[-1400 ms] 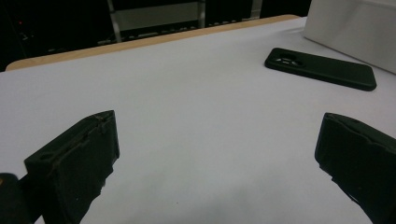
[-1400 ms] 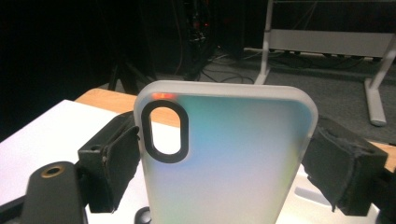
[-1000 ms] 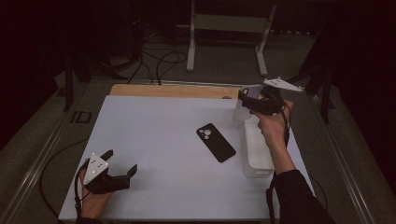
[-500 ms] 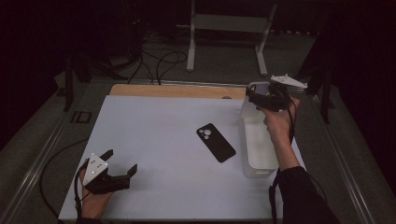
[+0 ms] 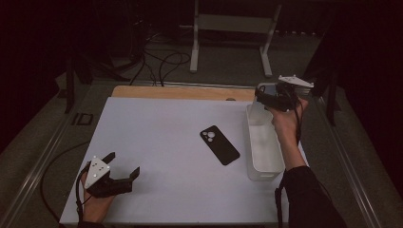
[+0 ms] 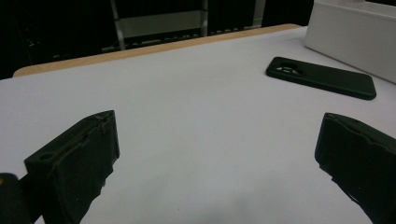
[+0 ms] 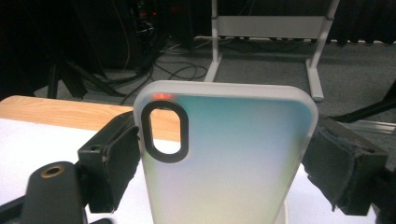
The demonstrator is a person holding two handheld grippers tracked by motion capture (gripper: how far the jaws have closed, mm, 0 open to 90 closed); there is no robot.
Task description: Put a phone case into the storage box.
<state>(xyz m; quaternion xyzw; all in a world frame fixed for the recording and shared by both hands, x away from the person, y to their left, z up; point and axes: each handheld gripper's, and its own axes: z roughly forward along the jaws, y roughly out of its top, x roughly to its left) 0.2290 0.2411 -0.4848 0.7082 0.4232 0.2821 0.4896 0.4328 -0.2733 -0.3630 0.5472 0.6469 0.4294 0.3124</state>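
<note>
My right gripper (image 5: 261, 93) hovers over the far end of the white bin (image 5: 260, 174), shut on a translucent pale phone case (image 7: 224, 154). The case stands upright between the jaws, which press on its two long edges, and its oval camera hole sits at the upper left. A black phone case (image 5: 219, 145) lies flat in the middle of the white table top, camera cut-outs toward the far side; in the left gripper view the black case (image 6: 322, 77) lies ahead to the right. My left gripper (image 5: 124, 164) rests at the near left of the table, open, with nothing between its jaws (image 6: 219, 154).
The white bin (image 6: 355, 28) runs along the table's right side. A wooden strip (image 5: 180, 92) borders the far edge. Beyond it are a dark floor, cables and a white metal stand (image 5: 228, 23). Bare white surface lies between the left gripper and the black case.
My right hand has carried the translucent case a little to the right and farther back over the bin's far end. The left gripper and the black case have stayed put.
</note>
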